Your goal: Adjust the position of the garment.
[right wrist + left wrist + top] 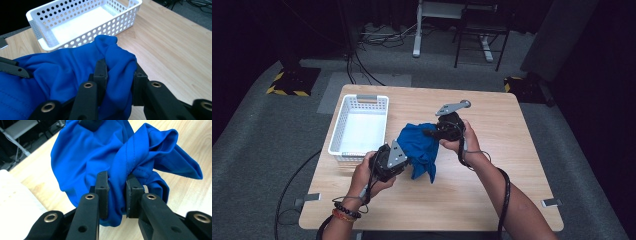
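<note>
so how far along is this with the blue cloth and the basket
Done: both grippers have a grip on the blue cloth, the left gripper and the right gripper each with jaws clamped on a fold. In hand: the cloth is bunched between them above the table. Left: the white basket beside it has nothing in it, so any placing there is not yet done.

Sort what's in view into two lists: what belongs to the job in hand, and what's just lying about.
In the job:
- blue cloth, pinched by both grippers
- left gripper, shut on a fold of it
- right gripper, shut on another fold
- white basket, beside the cloth, possibly where it goes

Lying about:
- chair behind the table
- cables on the floor
</note>
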A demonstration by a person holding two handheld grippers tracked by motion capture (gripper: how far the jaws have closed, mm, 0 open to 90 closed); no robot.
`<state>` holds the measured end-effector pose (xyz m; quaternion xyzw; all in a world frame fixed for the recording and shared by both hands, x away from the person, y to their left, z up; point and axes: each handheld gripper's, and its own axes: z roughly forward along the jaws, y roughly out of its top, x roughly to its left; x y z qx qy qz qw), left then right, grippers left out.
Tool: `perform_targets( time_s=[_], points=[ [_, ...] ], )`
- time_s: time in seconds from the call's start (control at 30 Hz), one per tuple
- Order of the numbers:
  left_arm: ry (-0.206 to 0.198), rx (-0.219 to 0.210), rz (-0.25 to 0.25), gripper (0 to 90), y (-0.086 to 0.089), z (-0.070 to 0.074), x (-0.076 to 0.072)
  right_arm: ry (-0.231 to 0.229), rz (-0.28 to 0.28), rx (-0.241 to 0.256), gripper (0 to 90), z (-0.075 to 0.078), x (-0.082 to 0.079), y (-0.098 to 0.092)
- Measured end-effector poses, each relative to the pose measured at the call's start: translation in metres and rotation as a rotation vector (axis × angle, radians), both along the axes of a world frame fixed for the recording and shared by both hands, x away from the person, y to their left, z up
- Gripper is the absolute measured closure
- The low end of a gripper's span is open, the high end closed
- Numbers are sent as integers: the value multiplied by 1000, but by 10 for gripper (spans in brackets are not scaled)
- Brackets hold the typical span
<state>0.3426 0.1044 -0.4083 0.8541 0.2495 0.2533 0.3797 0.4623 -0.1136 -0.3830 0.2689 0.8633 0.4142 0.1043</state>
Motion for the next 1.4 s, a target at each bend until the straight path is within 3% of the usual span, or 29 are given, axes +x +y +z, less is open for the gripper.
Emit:
perform_targets(
  time_s=[0.63,0.83,1.0,1.4],
  points=[
    [-22,17,69,763,13,14,18,-29,-13,10,731,13,15,15],
    [-29,32,88,762,18,17,18,-39,-16,6,730,16,16,20],
    [-33,19,99,763,23,17,19,-46,-17,5,731,19,16,27],
    [-44,52,131,763,35,22,22,-62,-2,12,730,28,19,42]
  ],
)
